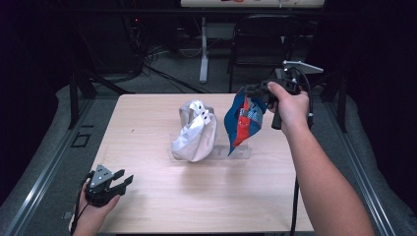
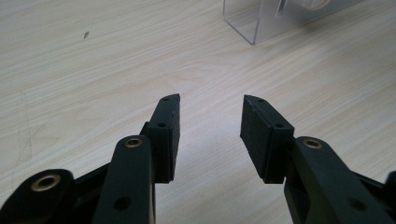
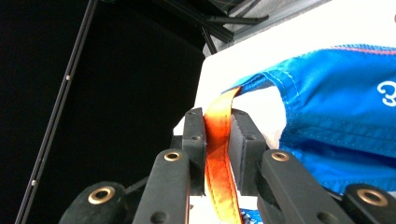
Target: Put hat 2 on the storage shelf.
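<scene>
Wooden table (image 1: 162, 196), centre frame: right gripper (image 1: 258, 91) clamps blue bag (image 1: 241, 120) by orange strap (image 3: 218, 140), lifted; left gripper (image 1: 118, 182) open, idle; white bag (image 1: 196, 132) untouched.

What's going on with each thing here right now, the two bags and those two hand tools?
Blue bag: lifted, hanging by its orange strap.
White bag: slumped on the table, untouched.
Right tool: shut on the orange strap, held up.
Left tool: open, empty, low over the table.
Clear stand: resting on the table.

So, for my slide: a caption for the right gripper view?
Right gripper shut on the orange strap of a blue bag.
</scene>
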`<state>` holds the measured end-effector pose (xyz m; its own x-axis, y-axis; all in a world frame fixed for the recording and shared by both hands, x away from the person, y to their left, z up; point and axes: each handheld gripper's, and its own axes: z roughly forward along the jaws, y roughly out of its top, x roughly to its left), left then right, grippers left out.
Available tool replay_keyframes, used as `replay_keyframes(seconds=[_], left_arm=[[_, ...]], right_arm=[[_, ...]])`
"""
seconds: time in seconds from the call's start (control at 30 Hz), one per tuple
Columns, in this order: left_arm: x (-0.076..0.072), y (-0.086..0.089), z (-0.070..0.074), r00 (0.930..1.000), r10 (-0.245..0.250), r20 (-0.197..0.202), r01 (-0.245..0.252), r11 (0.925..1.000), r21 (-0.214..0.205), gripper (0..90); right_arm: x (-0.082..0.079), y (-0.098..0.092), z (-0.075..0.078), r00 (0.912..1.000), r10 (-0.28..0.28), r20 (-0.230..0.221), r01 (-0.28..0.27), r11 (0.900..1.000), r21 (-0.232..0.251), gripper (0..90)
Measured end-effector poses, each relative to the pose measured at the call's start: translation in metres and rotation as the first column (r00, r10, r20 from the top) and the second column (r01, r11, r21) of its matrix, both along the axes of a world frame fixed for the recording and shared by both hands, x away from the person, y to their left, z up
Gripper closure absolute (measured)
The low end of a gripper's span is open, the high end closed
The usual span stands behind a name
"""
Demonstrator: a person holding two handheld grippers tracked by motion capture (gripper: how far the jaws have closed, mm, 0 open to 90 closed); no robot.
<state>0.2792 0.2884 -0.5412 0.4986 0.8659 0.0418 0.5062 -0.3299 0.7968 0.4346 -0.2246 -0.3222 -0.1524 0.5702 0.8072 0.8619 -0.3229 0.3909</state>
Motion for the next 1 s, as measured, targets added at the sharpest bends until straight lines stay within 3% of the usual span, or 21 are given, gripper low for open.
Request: replay_keyframes(seconds=[0.43, 0.6, 1.0], left_arm=[[-0.001, 0.003, -0.001, 0.9999, 0.011, 0.002, -0.011, 0.9999, -0.001, 57.7], [-0.004, 0.005, 0.0, 1.0, 0.005, 0.004, -0.005, 1.0, 0.001, 57.7], [-0.005, 0.003, 0.0, 1.0, -0.002, 0.007, 0.002, 1.0, 0.005, 57.8]], right_arm=[[0.003, 0.004, -0.027, 0.9989, 0.021, -0.041, -0.023, 0.9985, -0.05, 78.1], [0.001, 0.005, -0.027, 0.9993, 0.002, -0.038, -0.004, 0.9983, -0.059, 78.0], [-0.001, 0.01, -0.028, 0.9993, 0.015, -0.034, -0.018, 0.9959, -0.088, 78.0]])
